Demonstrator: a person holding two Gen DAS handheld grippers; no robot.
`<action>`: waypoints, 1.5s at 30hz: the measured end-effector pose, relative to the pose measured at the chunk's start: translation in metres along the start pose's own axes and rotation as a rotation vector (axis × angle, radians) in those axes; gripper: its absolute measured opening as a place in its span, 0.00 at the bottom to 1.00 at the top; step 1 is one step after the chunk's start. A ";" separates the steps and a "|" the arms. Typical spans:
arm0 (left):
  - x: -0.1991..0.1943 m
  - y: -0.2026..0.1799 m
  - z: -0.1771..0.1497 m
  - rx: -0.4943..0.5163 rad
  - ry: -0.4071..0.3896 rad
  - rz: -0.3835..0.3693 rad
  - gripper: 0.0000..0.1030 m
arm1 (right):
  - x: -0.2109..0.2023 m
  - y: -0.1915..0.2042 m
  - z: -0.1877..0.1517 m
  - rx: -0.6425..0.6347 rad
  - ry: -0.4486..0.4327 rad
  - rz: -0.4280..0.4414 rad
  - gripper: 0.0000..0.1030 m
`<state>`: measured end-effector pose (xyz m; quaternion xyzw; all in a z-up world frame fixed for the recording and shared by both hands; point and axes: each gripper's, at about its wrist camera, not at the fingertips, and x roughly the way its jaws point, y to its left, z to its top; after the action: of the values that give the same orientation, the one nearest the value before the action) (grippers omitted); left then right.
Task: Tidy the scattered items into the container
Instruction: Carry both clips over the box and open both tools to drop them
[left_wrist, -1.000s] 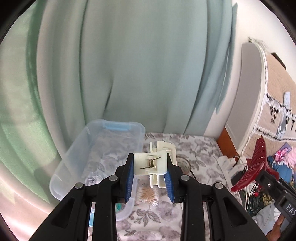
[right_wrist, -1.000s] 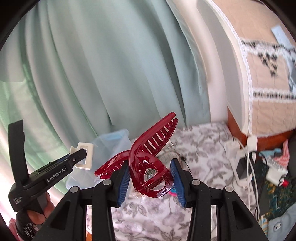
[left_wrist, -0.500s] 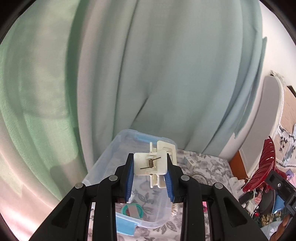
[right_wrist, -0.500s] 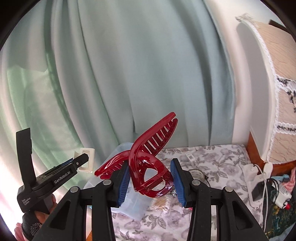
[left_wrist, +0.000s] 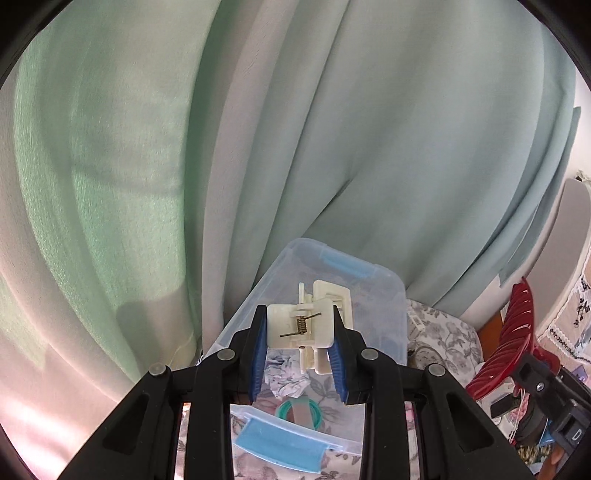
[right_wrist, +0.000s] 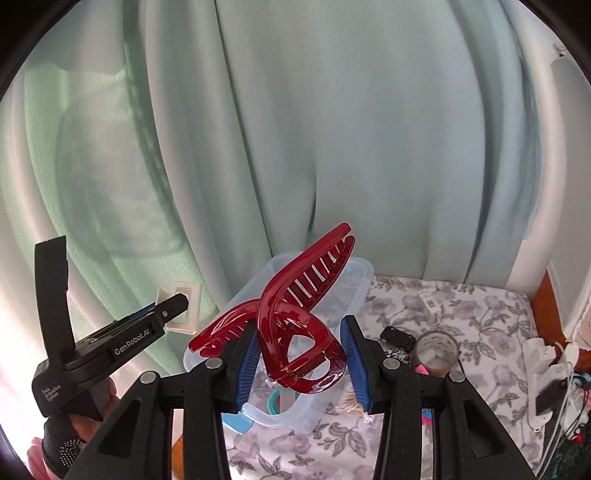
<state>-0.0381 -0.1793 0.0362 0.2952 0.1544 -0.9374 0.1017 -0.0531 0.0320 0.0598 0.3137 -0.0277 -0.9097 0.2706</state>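
Note:
My left gripper (left_wrist: 299, 360) is shut on a white plastic clip (left_wrist: 308, 326) with a metal spring and holds it above the clear plastic container (left_wrist: 376, 291) with blue latches. The container holds a teal ring (left_wrist: 301, 408) and crumpled paper (left_wrist: 286, 382). My right gripper (right_wrist: 301, 363) is shut on a dark red claw hair clip (right_wrist: 295, 325), held above the container's near right side (right_wrist: 354, 280). The red clip also shows at the right of the left wrist view (left_wrist: 511, 334). The left gripper with the white clip (right_wrist: 183, 308) shows at the left of the right wrist view.
The container stands on a floral cloth (right_wrist: 476, 332) against pale green curtains (right_wrist: 332, 129). On the cloth lie a tape roll (right_wrist: 437, 352), a black item (right_wrist: 397, 336), a small white box (right_wrist: 430, 301) and pink bits (right_wrist: 421, 368). A power strip with cables (right_wrist: 546, 369) lies at the right.
Both grippers have swung left toward the container with their clips still held. The container now lies directly under the left gripper and closer under the right one.

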 end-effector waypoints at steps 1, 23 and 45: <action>0.003 0.002 0.000 -0.002 0.007 0.001 0.30 | 0.006 0.002 -0.001 -0.001 0.013 0.003 0.45; 0.046 0.021 -0.003 -0.032 0.145 -0.012 0.55 | 0.081 0.013 -0.012 -0.005 0.176 -0.001 0.59; 0.035 0.005 -0.005 -0.006 0.162 -0.006 0.61 | 0.070 -0.004 -0.020 0.040 0.172 -0.005 0.60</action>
<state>-0.0622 -0.1854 0.0102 0.3692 0.1658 -0.9103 0.0871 -0.0891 0.0018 0.0041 0.3960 -0.0220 -0.8794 0.2634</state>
